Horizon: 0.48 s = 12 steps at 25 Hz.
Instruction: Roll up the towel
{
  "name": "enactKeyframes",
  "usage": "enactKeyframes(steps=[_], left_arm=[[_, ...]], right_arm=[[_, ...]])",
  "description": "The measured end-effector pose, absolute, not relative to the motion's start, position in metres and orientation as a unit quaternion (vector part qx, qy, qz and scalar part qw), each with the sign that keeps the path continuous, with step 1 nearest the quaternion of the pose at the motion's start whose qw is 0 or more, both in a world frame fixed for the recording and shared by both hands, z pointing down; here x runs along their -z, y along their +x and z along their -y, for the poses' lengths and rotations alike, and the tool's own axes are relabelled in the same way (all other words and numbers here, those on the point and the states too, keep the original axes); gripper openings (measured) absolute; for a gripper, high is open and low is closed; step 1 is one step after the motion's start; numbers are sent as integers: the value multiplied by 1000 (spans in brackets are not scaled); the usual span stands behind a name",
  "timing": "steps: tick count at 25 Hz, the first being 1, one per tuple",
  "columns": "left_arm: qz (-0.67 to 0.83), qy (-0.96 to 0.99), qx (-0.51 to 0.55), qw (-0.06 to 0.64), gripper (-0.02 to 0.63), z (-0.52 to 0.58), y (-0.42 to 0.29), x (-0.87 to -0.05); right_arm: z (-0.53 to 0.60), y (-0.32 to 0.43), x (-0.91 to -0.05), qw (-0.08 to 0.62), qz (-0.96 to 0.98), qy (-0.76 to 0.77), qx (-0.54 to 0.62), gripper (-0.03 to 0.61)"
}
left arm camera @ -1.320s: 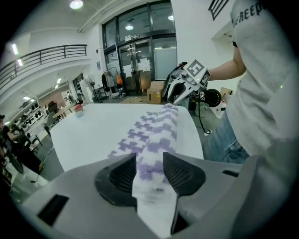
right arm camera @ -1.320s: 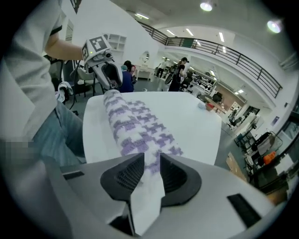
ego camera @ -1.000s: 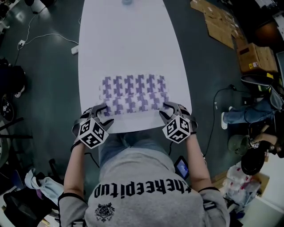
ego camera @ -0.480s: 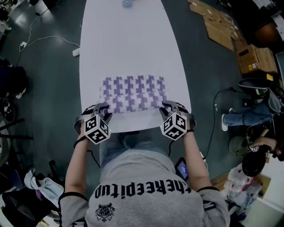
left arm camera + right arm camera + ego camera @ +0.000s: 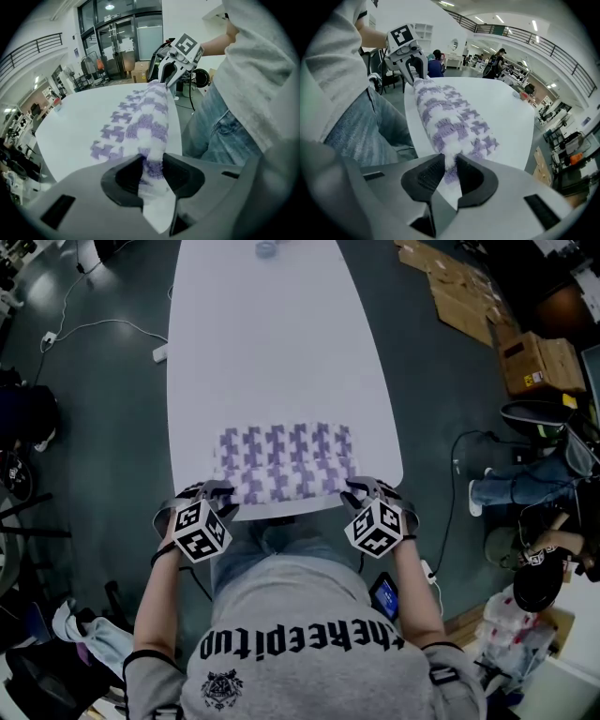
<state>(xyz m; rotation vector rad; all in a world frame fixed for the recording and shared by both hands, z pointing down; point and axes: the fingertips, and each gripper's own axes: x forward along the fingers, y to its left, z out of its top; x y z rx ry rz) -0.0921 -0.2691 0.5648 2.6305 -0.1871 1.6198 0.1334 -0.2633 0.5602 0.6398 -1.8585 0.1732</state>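
White table (image 5: 272, 343): one towel (image 5: 286, 460), two hand-held grippers (image 5: 217, 489) (image 5: 360, 487) at its near corners

The head view is dim and grey. Its floor is near black at 9 and 3 o'clock, and the white bench (image 5: 272, 343) is its brightest patch. Both gripper views are brighter, lit by ceiling lights (image 5: 109, 6) at 12 o'clock. They are bowed by fisheye, with black corners. The left hand-held gripper (image 5: 151, 164) and right hand-held gripper (image 5: 449, 171) look soft at 6 o'clock.
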Motion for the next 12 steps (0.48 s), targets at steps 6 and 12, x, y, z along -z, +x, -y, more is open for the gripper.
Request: enactKeyframes(steps=[6,12], left_arm=[[73,862,-500,45,137,283,-96,-559],[96,868,-483,57,137,319,-102,-548]], right_arm=[[278,131,-553,528,789,301,-87,80],[305,128,-542,513,787,330,-93,79]])
